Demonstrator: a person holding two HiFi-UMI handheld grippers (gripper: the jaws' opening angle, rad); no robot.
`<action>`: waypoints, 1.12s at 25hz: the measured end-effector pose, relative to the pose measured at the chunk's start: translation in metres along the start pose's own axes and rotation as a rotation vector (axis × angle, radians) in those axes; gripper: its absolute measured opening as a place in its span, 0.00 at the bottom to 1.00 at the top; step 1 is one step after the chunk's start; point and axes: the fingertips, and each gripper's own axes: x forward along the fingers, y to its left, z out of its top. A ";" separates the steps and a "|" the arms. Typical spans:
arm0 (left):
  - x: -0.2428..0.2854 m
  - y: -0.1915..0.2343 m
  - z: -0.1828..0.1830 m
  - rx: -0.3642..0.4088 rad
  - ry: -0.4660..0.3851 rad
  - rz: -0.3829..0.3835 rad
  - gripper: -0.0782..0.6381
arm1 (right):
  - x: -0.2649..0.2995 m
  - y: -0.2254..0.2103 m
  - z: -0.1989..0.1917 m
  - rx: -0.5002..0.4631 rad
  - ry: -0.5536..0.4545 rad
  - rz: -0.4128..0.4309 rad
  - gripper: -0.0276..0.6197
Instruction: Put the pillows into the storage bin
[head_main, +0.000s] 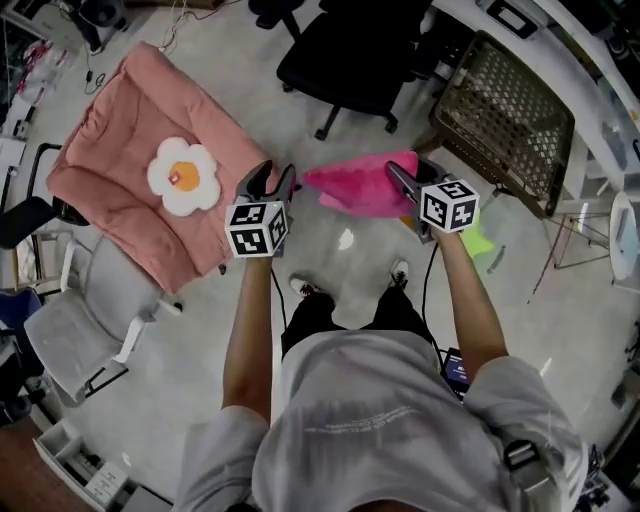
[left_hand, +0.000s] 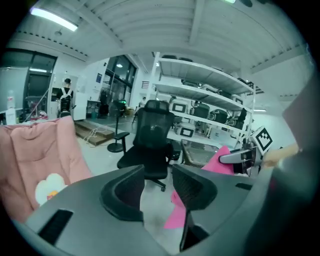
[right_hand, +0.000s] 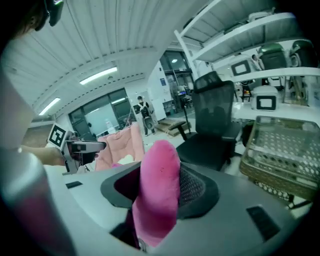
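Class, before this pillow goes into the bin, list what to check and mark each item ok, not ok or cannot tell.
1. Grip: right gripper shut on pink pillow: ok.
2. Second grip: left gripper jaws apart, pressing nothing: not ok.
3. Target: storage bin in sight, ahead to the right: ok.
4. Bin's opening facing up: cannot tell.
5. Path: office chair stands beside the bin: cannot tell if clear.

The place reads as a lab or workshop-style office. Tall metal shelving (left_hand: 200, 92) at the far right is stacked with monitors and equipment. Black office chairs (head_main: 350, 55) stand on a polished concrete floor (head_main: 250, 80), under ceiling strip lights (left_hand: 52, 19). Glass-fronted rooms (left_hand: 30, 82) line the far left.
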 end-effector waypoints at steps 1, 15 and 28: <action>0.016 -0.023 -0.003 0.013 0.015 -0.026 0.38 | -0.017 -0.024 -0.011 0.020 0.008 -0.029 0.35; 0.148 -0.290 -0.119 0.197 0.296 -0.362 0.38 | -0.228 -0.242 -0.197 0.391 0.015 -0.359 0.36; 0.236 -0.375 -0.257 0.227 0.440 -0.437 0.38 | -0.213 -0.376 -0.375 0.565 0.144 -0.361 0.37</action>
